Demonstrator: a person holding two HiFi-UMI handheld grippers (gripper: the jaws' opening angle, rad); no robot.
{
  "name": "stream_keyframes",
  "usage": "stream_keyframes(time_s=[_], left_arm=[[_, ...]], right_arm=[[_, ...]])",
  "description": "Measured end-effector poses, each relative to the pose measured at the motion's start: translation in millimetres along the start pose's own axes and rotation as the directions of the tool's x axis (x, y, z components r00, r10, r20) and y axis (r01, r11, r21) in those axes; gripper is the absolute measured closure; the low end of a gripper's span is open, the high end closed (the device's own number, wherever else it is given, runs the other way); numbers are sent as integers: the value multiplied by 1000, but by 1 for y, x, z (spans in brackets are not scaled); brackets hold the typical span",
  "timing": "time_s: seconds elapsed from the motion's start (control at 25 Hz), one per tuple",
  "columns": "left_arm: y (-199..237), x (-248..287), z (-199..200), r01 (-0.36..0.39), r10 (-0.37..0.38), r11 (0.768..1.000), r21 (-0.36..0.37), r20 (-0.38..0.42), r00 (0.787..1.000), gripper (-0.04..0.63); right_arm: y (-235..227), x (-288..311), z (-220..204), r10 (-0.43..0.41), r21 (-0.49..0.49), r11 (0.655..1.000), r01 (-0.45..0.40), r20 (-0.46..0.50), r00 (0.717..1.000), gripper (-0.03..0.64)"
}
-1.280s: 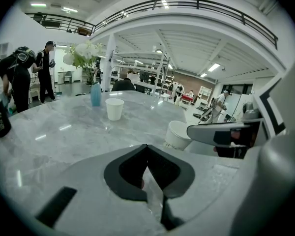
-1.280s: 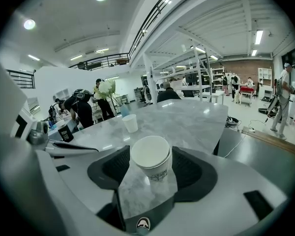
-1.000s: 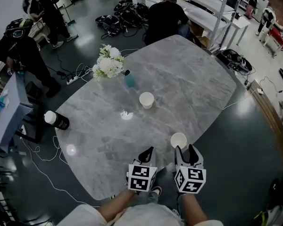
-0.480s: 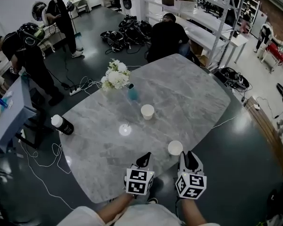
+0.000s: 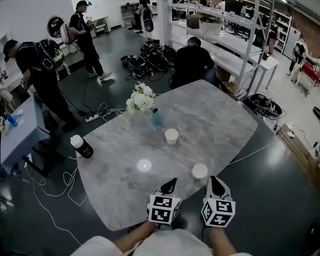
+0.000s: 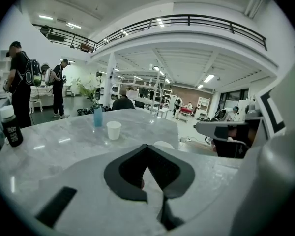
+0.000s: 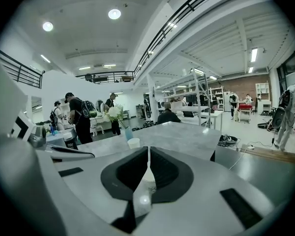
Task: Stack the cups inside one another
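Left gripper [image 5: 169, 184], shut, and right gripper [image 5: 216, 182], its jaws just closing on nothing, hung at the six o'clock edge of the table [image 5: 224, 116], likely poised because the near cup [image 5: 199, 170] and far cup [image 5: 172, 136] stood apart.

Near white cup [image 5: 199, 170] and far white cup [image 5: 172, 136] stand upright, well apart, on the grey table [image 5: 224, 116].

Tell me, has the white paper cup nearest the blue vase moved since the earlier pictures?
No. The white paper cup keeps its place beside the blue vase; only the view shifted.
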State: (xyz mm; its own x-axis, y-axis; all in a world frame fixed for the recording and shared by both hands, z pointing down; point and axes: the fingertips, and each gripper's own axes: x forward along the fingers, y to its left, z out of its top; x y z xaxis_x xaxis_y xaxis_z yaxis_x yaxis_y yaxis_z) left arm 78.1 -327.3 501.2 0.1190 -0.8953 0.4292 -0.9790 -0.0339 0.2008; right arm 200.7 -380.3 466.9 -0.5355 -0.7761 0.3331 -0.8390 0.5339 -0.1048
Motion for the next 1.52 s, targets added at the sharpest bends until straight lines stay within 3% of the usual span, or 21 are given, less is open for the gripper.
stream_keyframes(time_s=[0.24,0.6,0.8,1.16,1.52], left_arm=[[-4,-19,1,-32,32,999,16,29,999,600],[18,-37,-9,-78,79,997,-29,44,996,600],[32,-39,-12,-97,98,995,-15,45,994,600],[75,-43,1,-150,151,988,-25,43,988,600],[136,-33,3,-215,215,976,-46,5,977,600]], right_arm=[[2,-14,-3,9,13,1000,-9,1,1000,597],[19,-19,-12,13,10,1000,-13,2,1000,597],[31,-12,-15,27,11,1000,-27,1,1000,597],[73,22,2,113,36,993,-112,-4,994,597],[111,93,10,178,59,983,-176,-28,984,597]])
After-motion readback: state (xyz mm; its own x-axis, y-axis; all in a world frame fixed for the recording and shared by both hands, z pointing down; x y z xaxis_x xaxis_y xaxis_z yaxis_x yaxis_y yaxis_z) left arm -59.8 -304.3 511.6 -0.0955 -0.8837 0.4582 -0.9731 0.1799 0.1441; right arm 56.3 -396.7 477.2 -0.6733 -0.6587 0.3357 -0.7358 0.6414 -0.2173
